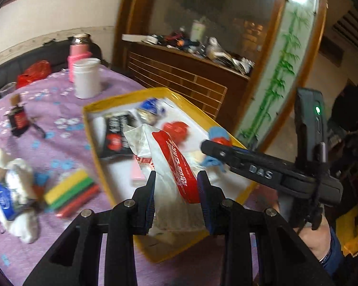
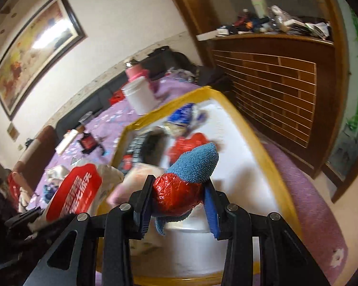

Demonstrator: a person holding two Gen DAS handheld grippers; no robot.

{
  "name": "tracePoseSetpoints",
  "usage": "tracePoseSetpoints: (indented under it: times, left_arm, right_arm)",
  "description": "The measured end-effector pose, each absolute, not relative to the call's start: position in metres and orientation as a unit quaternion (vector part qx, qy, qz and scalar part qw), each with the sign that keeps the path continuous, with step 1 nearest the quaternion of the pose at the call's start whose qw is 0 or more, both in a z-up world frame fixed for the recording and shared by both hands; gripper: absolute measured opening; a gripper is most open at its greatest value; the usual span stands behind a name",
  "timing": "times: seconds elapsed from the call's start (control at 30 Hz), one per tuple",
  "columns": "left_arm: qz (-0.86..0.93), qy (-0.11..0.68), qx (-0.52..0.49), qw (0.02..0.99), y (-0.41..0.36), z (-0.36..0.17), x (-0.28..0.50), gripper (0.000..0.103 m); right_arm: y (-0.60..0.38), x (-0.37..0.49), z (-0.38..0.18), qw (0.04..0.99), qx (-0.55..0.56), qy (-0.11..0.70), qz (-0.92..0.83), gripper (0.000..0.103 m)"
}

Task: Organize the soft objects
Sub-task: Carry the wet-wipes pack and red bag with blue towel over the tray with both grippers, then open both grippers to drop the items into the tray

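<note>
1. Two hand-held grippers hover above the yellow-rimmed tray (image 1: 93, 109) on the purple floral tablecloth (image 1: 47, 109).
2. Left gripper (image 1: 176, 188): jaws clamped on a white plastic bag with a red printed band (image 1: 176, 166), held over the near part of the tray.
3. Right gripper (image 2: 179, 190): jaws clamped on a red foil bundle (image 2: 176, 195) wrapped with a blue knitted cloth (image 2: 195, 164), over the tray's near right area.
4. Left of the tray on the cloth: a stack of coloured sponges (image 1: 69, 193).
5. Far side: a white jar (image 1: 86, 77).
</note>
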State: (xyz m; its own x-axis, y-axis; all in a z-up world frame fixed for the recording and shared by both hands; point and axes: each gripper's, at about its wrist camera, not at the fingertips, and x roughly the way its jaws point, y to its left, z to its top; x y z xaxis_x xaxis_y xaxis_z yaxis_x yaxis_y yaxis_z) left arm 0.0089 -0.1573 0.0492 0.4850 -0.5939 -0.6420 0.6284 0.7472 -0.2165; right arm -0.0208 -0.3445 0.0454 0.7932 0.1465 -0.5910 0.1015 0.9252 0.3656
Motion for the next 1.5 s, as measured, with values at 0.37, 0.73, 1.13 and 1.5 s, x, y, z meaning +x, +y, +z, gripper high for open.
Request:
tracePoseSetpoints:
  times: [0.37, 0.73, 1.13, 1.5]
  left_arm:
    - [-0.356, 0.369, 0.065, 0.856, -0.186, 0.024, 0.003, 0.032]
    - [-0.346, 0.345, 0.080, 0.869, -0.187, 0.030, -0.009, 0.049]
    - [-0.324, 0.308, 0.095, 0.889, -0.178, 0.044, -0.023, 0.062]
    - [-0.298, 0.290, 0.096, 0.904, -0.158, 0.054, -0.030, 0.063]
  right_arm:
    - [-0.348, -0.013, 0.030, 0.922, 0.173, 0.347, -0.005, 0.044]
    - [-0.346, -0.026, 0.043, 0.930, 0.167, 0.327, -0.016, 0.061]
    - [-0.339, -0.038, 0.062, 0.937, 0.166, 0.306, -0.015, 0.062]
    - [-0.317, -0.045, 0.075, 0.943, 0.149, 0.299, -0.005, 0.064]
